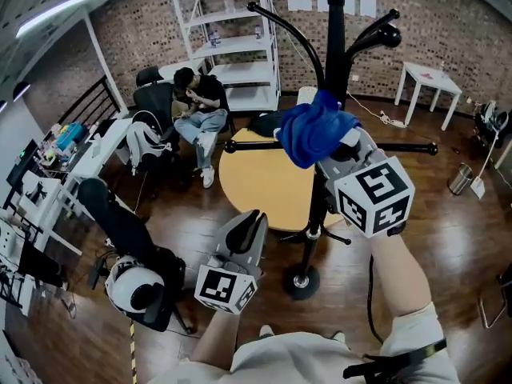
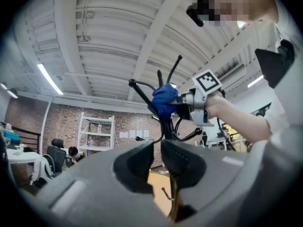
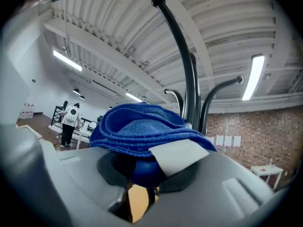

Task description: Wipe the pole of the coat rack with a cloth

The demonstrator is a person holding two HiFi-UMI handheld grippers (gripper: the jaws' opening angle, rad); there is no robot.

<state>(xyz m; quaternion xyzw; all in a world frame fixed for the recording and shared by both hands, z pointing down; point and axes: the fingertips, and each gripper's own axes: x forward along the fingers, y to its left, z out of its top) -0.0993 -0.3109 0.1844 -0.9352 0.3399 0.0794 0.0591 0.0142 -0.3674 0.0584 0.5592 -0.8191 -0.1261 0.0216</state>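
1. Brick walls and a dark wood floor point(image 1: 200, 222) frame the room, with a round yellow tabletop point(image 1: 256, 182) behind the coat rack.
2. Fingers of the right gripper point(image 3: 142, 171) are clamped on a bunched blue cloth point(image 3: 137, 126), which bulges up over them and carries a pale tag.
3. From those fingers the pole point(image 3: 191, 89) stands just past the cloth, to its right in the right gripper view. In the head view the cloth point(image 1: 316, 126) overlaps the pole point(image 1: 334, 46) at the frame's upper middle, level with the side pegs; actual contact cannot be confirmed.
4. The pole's long axis is upright, running down the head view to its base point(image 1: 302, 281), so the wipe probably has to travel along that line.
5. The right gripper point(image 1: 332, 146) is plainly the nearer one.
6. The left gripper point(image 1: 254, 218) sits lower left, well apart from the pole. Its fingers point(image 2: 142, 155) are drawn nearly together on nothing.
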